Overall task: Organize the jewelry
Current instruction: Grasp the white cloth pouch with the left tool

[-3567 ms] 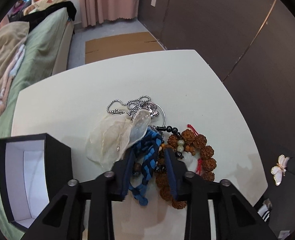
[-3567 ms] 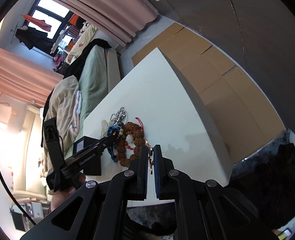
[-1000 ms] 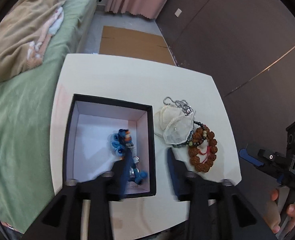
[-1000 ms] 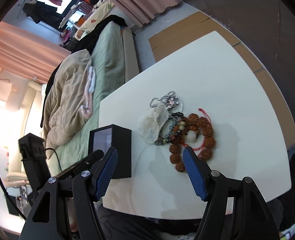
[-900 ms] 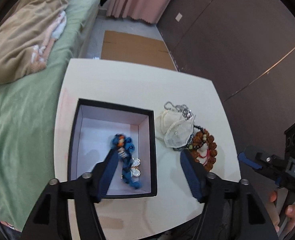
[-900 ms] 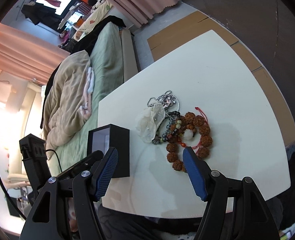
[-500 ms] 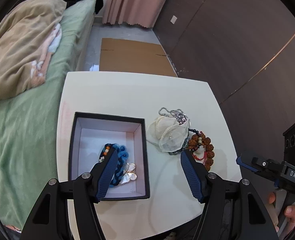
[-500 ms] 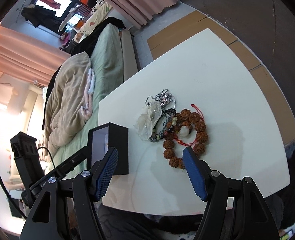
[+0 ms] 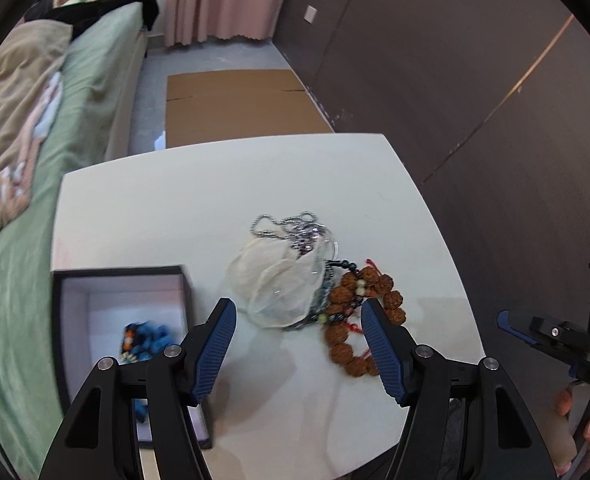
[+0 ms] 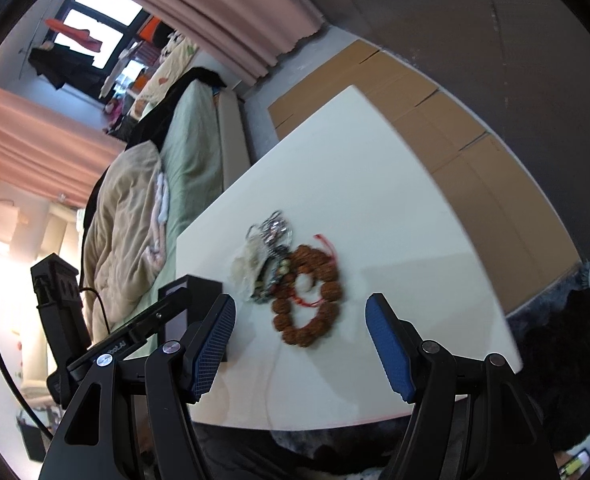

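Observation:
A pile of jewelry lies on the white table (image 9: 215, 184): a sheer white pouch (image 9: 275, 288), a silver ball chain (image 9: 287, 226) and a brown bead bracelet (image 9: 359, 320) with a red cord. My left gripper (image 9: 297, 314) is open and empty, above the pile's near side. A black box (image 9: 75, 280) with a white lining stands at the left and holds a blue braided bracelet (image 9: 145, 338). My right gripper (image 10: 301, 312) is open and empty, above the bead bracelet (image 10: 309, 312). The box also shows in the right wrist view (image 10: 199, 286).
A bed with green sheets (image 9: 75, 92) and a beige blanket runs along the table's left side. Flat cardboard (image 9: 231, 100) lies on the floor beyond the table. A dark wall (image 9: 455, 80) is on the right. The right gripper (image 9: 551, 332) shows at the table's right edge.
My left gripper has moved right from over the box toward the jewelry pile, leaving the blue bracelet in the box. My right gripper has come closer to the bead bracelet.

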Tool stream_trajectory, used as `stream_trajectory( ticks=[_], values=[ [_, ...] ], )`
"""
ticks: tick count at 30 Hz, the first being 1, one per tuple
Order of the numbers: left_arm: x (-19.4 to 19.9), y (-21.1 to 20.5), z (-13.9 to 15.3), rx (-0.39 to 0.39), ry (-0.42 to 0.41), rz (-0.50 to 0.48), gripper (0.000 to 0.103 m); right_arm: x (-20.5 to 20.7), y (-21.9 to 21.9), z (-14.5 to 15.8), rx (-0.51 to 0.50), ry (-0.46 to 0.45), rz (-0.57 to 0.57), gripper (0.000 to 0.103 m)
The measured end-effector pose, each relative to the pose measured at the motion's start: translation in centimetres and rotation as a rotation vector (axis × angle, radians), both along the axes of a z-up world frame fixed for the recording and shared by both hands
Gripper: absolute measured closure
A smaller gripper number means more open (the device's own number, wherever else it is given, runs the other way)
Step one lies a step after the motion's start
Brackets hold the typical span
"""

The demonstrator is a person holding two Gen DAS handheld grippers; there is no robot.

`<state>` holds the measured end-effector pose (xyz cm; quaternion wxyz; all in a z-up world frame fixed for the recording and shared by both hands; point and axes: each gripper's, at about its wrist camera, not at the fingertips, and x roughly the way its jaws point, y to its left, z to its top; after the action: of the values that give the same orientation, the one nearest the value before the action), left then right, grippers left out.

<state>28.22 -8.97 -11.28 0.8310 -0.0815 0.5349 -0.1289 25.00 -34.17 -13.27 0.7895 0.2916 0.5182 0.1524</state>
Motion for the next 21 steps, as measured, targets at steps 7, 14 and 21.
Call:
stream_trajectory(
  ticks=[7,14,21],
  values=[
    [2.0,-2.7,-2.5,0.069,0.043,-0.020,0.045,0.0,-2.0,-0.7,-0.006,0.008,-0.027,0.035],
    [3.1,-3.6,-5.3,0.156,0.084,-0.023,0.087,0.3,-2.2,-1.0,-0.004,0.012,-0.021,0.035],
    [1.9,-2.8,-4.0,0.151,0.023,-0.021,0.103,1.1,-0.7,-1.7,-0.004,0.020,0.009,0.035]
  ],
)
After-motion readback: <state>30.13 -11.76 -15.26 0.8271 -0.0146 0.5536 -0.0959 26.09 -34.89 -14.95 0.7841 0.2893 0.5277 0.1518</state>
